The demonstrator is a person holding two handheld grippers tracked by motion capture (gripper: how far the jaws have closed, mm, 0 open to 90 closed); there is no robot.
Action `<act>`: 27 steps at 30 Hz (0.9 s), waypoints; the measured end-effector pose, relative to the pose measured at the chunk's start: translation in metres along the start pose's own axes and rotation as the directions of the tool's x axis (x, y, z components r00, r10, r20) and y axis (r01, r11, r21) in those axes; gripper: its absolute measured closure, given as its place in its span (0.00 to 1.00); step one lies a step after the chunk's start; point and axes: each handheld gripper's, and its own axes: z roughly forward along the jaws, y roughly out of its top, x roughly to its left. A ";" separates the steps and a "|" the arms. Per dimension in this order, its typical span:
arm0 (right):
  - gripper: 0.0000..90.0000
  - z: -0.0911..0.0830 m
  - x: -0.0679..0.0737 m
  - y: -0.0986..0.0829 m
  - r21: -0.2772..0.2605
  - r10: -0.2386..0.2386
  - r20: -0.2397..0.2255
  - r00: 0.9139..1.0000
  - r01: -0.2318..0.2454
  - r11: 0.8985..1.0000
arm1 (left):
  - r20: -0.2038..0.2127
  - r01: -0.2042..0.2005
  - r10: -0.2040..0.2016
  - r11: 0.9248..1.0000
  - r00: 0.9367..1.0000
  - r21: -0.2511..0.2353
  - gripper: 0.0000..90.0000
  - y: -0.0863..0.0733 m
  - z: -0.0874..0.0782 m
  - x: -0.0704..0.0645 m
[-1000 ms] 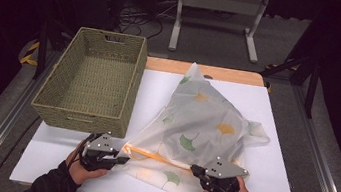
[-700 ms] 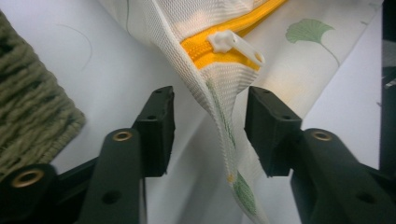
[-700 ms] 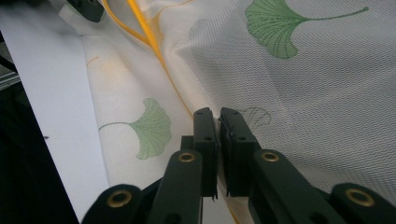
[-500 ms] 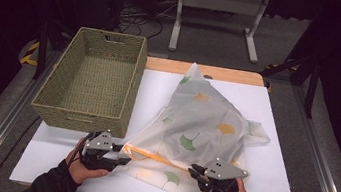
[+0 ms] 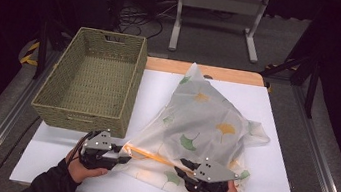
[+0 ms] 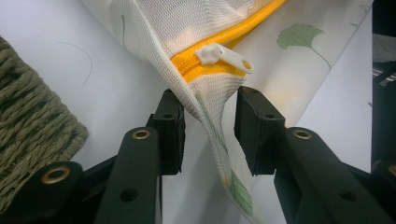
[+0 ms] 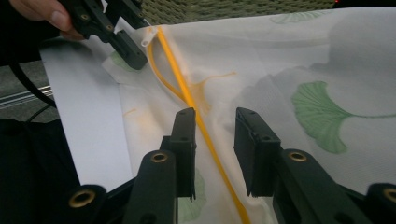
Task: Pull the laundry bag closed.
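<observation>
A white mesh bag (image 5: 205,123) printed with green and yellow ginkgo leaves lies on the white table top. A yellow zipper (image 5: 152,157) runs along its near edge. My left gripper (image 5: 124,159) is open at the bag's near-left corner. The corner fabric (image 6: 208,105) hangs between the jaws of this gripper (image 6: 208,123), just below the white zipper pull (image 6: 219,54). My right gripper (image 5: 179,170) is open farther right along the same edge. In the right gripper view, that gripper (image 7: 215,140) straddles the yellow zipper (image 7: 187,93), with the left gripper (image 7: 123,39) beyond.
A woven green-brown basket (image 5: 93,77) stands empty at the left, its near wall just behind the left gripper. A wooden strip (image 5: 222,74) borders the table's far edge. Bare white table top (image 5: 273,176) lies right of the bag. Metal rails run along both sides.
My right gripper has crept slightly left along the zipper edge. The left gripper and the bag have hardly moved.
</observation>
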 end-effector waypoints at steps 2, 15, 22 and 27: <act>0.77 0.002 0.001 0.001 -0.001 0.001 -0.007 1.000 -0.001 1.000 | 0.002 0.005 -0.005 1.000 1.000 -0.002 0.75 0.000 -0.001 -0.001; 0.84 0.035 0.021 0.020 0.009 -0.024 -0.103 0.994 0.025 1.000 | 0.014 -0.038 0.037 0.999 0.999 0.021 0.97 0.000 0.004 -0.009; 0.81 0.060 0.029 0.029 0.027 -0.028 -0.147 0.989 0.033 0.999 | 0.014 -0.056 0.056 0.998 0.998 0.040 0.98 -0.001 0.008 -0.015; 0.77 0.076 0.035 0.034 0.042 -0.031 -0.174 0.984 0.039 0.998 | 0.019 -0.061 0.060 0.997 0.998 0.054 0.98 -0.002 0.012 -0.018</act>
